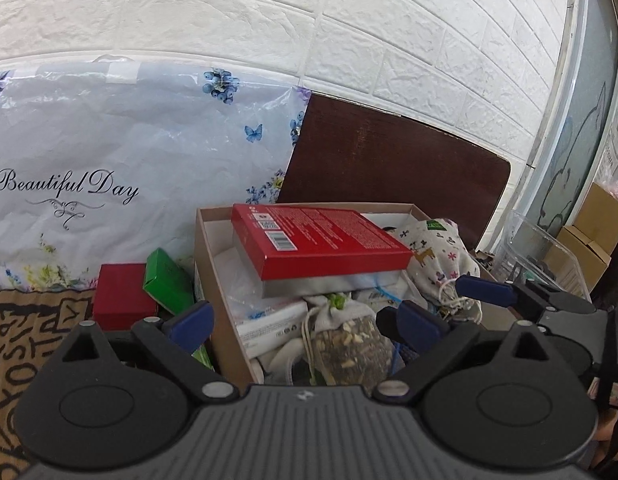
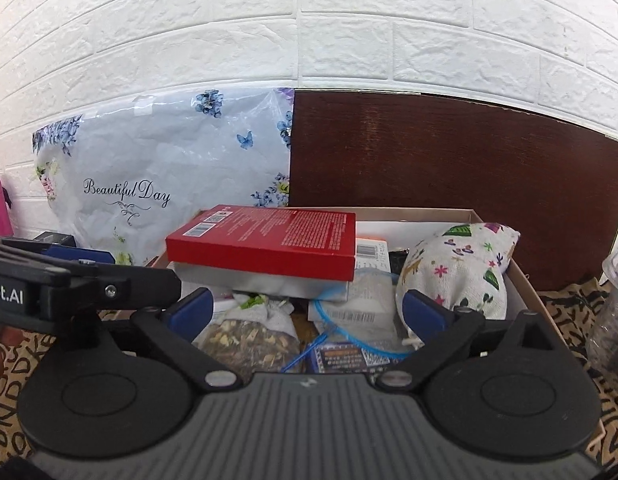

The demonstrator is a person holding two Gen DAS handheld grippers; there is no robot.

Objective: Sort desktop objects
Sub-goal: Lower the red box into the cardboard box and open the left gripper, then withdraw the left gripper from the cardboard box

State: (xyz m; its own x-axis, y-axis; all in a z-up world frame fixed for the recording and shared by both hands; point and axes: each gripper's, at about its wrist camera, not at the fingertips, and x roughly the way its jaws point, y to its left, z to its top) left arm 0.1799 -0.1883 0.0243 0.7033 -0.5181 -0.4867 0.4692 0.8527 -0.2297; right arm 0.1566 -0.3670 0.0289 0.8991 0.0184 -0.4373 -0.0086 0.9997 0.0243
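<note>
A cardboard box point(image 1: 203, 264) point(image 2: 521, 276) on the patterned cloth holds several things. A flat red box point(image 1: 317, 240) point(image 2: 269, 242) lies on top of a grey box. A patterned cloth pouch point(image 1: 437, 256) point(image 2: 465, 276) sits at the box's right. A mesh sachet of dried herbs point(image 1: 349, 344) point(image 2: 249, 336) lies at the front. My left gripper point(image 1: 305, 322) is open and empty above the box's front left corner. My right gripper point(image 2: 305, 310) is open and empty above the box's front. The right gripper's fingers point(image 1: 485, 292) show in the left wrist view.
A small red box point(image 1: 123, 294) and a green box point(image 1: 167, 286) stand left of the cardboard box. A floral plastic bag point(image 1: 109, 168) point(image 2: 161, 172) and a dark wooden board point(image 1: 389, 160) point(image 2: 449, 152) lean on the brick wall. A clear plastic container point(image 1: 541, 248) point(image 2: 615, 304) stands at the right.
</note>
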